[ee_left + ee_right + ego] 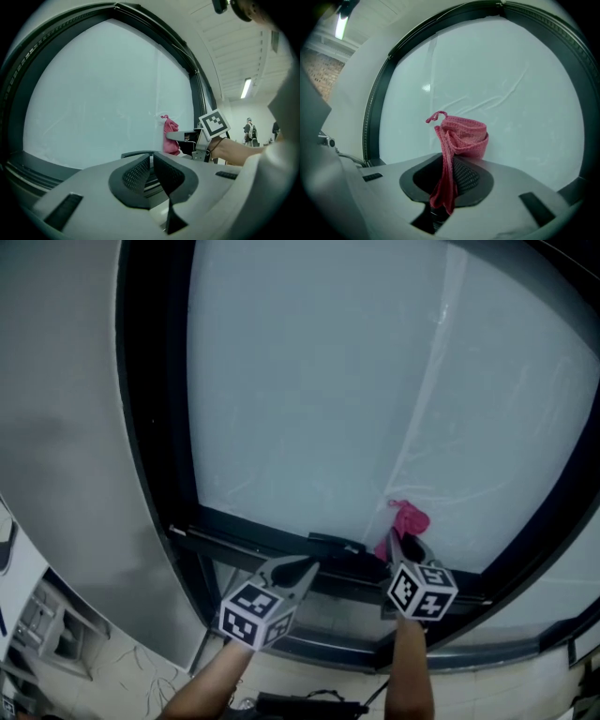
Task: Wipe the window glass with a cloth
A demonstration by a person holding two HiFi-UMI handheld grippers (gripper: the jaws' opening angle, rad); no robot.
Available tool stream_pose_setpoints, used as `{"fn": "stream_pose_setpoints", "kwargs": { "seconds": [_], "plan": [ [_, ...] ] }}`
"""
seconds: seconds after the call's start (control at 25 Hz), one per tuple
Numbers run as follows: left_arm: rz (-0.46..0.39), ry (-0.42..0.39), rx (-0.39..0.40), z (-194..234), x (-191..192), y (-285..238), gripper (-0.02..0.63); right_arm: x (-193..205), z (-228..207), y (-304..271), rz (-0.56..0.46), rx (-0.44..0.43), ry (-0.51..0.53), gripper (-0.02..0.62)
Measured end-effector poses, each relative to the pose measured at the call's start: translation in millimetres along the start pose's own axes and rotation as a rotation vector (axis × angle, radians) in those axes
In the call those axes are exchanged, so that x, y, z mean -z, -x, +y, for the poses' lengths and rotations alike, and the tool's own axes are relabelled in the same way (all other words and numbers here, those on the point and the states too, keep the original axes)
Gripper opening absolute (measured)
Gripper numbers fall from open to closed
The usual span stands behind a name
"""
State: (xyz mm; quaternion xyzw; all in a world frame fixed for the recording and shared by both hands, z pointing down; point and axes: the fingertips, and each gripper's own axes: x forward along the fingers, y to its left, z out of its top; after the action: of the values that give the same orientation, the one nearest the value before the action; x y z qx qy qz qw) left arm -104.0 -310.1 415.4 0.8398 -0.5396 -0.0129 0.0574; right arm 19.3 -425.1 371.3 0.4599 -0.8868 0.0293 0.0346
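A pink cloth (410, 519) is being pinched by the right hand-held gripper (399, 544) near the window glass's (309, 399) lower edge, the left hand-held gripper (306, 569) being held pressed together.

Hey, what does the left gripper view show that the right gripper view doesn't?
Only the left gripper view: the left gripper, jaws together on nothing, the right gripper from the side with its marker cube, and the person's forearm. Only the right gripper view: its jaws clamped on the pink cloth close up, and a brick wall. Both: the window glass and the cloth.
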Motion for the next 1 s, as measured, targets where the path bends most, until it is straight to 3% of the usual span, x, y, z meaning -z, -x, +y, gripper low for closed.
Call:
{"fn": "stream_pose_setpoints", "kwargs": {
  "seconds": [0.44,1.0],
  "plan": [
    [-0.026,0.014,-0.071,51.2,-4.8,53.8,0.028,-25.6,93.3,-29.4,0.001,-0.089,0.085,0.06],
    [-0.016,0.052,-0.184,102.0,10.1,116.8,0.028,-0.6,193.8,-77.7,0.066,-0.143,0.088,0.06]
  ]
}}
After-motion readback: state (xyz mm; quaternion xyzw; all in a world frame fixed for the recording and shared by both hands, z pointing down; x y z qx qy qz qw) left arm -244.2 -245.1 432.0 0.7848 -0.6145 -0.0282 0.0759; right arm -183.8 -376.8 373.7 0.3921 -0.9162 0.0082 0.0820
